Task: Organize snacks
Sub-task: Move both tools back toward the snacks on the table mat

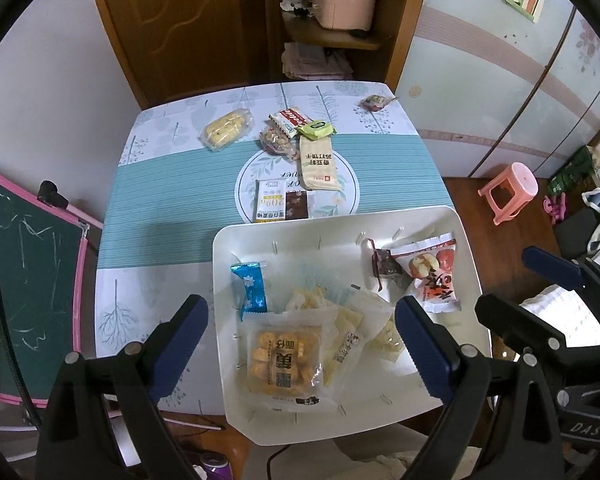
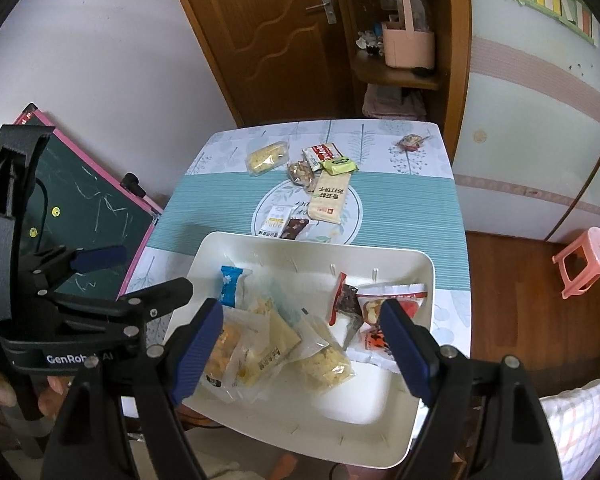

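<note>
Wooden doors and a pale wardrobe stand behind a small table covered with a teal striped cloth with a leaf pattern. At the near edge sits a white tray, partly overhanging the table. Inside it lie a blue packet at the left, an orange snack bag nearest the camera, pale yellow packets in the middle, and a red-and-white packet with a dark wrapper touching it at the right.

Beyond the tray, loose snacks rest on the cloth: a white bar and a dark brown bar side by side just past the tray's far rim, a long cream cracker pack, a green packet, a nut bag, a yellow corn pack far left, and a small candy alone at the far right corner.

Both tools hover over the tray's near side. The left gripper is spread wide, holding nothing; the right gripper is likewise released and empty. A pink stool stands on the floor at right, a chalkboard leans at left.
</note>
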A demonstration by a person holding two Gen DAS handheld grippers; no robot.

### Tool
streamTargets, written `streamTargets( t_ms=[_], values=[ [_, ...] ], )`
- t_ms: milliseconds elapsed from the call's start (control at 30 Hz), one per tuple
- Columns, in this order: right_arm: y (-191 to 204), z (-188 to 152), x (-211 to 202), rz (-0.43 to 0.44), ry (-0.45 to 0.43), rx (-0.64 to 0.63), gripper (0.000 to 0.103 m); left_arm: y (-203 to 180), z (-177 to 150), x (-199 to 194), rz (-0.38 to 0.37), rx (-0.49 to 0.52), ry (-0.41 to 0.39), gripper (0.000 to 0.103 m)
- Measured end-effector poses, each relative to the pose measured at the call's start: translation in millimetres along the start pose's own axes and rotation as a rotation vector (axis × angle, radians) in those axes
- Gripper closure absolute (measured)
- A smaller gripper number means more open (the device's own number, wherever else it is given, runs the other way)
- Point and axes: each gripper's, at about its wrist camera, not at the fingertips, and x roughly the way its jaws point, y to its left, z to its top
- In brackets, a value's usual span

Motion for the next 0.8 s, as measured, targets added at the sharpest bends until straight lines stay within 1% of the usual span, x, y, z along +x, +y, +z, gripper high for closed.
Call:
streamTargets(
  t_ms=[267,467,600,700,800],
  values=[
    [2.1,3.2,5.6,0.002,0.012,0.012,0.022,8.4,5.8,6.3,-0.005,-0.014,0.015,0.009],
    [7.4,10.1,16.2,0.008,0.029,0.025,0.022,22.7,9.8,17.1,-0.007,-0.034,0.031,0.009],
    [9.9,15.3,25.3,0.015,0.042,0.033,0.022,34.1,18.7,22.1,-0.002,-0.048,0.038,0.009],
    [11.6,21.3,31.9,0.024,0.053,0.042,0.022,42.5,30.7,21.5,0.006,-0.054,0.019,0.009],
    [9.8,32.5,37.6,0.022,0.059,0.05,0.022,54.6,50.5,16.4,0.012,-0.052,-0.025,0.009]
  ],
)
